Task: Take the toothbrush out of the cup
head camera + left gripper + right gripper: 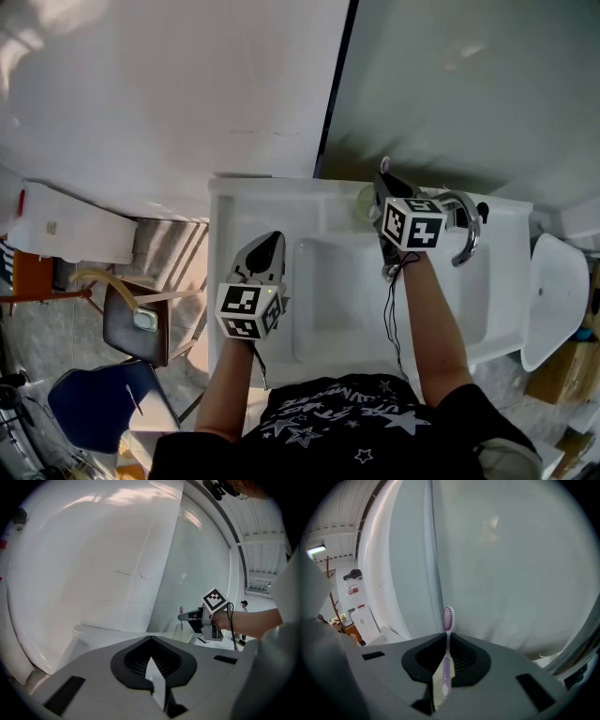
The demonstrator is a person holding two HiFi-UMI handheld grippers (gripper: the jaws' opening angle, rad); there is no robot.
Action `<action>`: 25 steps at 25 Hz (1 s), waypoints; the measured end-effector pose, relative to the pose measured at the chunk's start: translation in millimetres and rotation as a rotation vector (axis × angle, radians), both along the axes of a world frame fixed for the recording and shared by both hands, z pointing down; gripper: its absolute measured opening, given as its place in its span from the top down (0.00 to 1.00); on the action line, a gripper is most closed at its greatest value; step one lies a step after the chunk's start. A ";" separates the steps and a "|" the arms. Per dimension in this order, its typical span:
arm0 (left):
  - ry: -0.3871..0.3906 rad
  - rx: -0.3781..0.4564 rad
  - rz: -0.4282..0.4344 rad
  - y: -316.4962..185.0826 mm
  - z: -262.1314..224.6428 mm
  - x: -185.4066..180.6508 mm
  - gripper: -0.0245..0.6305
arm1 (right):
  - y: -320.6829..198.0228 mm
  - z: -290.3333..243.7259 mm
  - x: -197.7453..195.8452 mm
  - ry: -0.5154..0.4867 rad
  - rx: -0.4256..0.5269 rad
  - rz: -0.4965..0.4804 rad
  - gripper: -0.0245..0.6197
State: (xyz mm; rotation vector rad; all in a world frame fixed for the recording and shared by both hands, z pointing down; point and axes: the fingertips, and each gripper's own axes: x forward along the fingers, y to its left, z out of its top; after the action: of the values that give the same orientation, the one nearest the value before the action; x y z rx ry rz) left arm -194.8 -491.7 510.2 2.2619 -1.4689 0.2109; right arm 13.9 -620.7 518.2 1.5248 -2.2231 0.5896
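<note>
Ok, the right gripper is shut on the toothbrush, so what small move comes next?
Probably lift the right gripper straight up. Its jaws are clamped on the toothbrush handle, bristles upright above them, and the head view shows it right at the cup, so a vertical pull should clear the rim.

daylight was bright and even, with soft glare on the white wall. both gripper views showed fisheye bending and dark corners.

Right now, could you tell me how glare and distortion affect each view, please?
Head view: strong glare washes out the white wall at upper left. Left gripper view: heavy fisheye bends the wall seam, dark corners. Right gripper view: same curvature, yet the toothbrush is sharp.
</note>
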 end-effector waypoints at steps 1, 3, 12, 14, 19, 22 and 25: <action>0.000 0.002 -0.001 0.0 -0.6 -0.2 0.94 | 0.4 -0.5 0.0 0.000 0.001 -0.001 0.91; -0.002 0.007 -0.005 0.4 -2.1 -0.7 0.94 | 1.2 -2.3 0.0 -0.002 0.005 -0.003 0.91; -0.008 0.028 -0.023 6.7 -14.0 -1.9 0.94 | 5.6 -26.4 -2.6 -0.026 0.049 -0.022 0.91; -0.011 0.037 -0.025 10.5 -18.3 -1.6 0.94 | 8.0 -34.2 -3.5 -0.031 0.065 -0.027 0.91; -0.012 0.062 -0.033 24.1 -30.8 0.1 0.94 | 17.9 -55.2 -3.0 -0.043 0.105 -0.031 0.91; -0.016 0.075 -0.028 35.3 -39.4 3.2 0.94 | 28.1 -69.4 -0.5 -0.047 0.127 -0.032 0.91; -0.030 0.094 -0.018 46.0 -48.7 6.2 0.94 | 38.4 -85.3 1.3 -0.046 0.156 -0.038 0.91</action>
State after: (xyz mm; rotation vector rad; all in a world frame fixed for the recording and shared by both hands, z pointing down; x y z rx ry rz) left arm -188.7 -445.7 461.5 2.3282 -1.5441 0.1745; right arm 15.2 -582.3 433.0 1.5544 -2.3765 0.4528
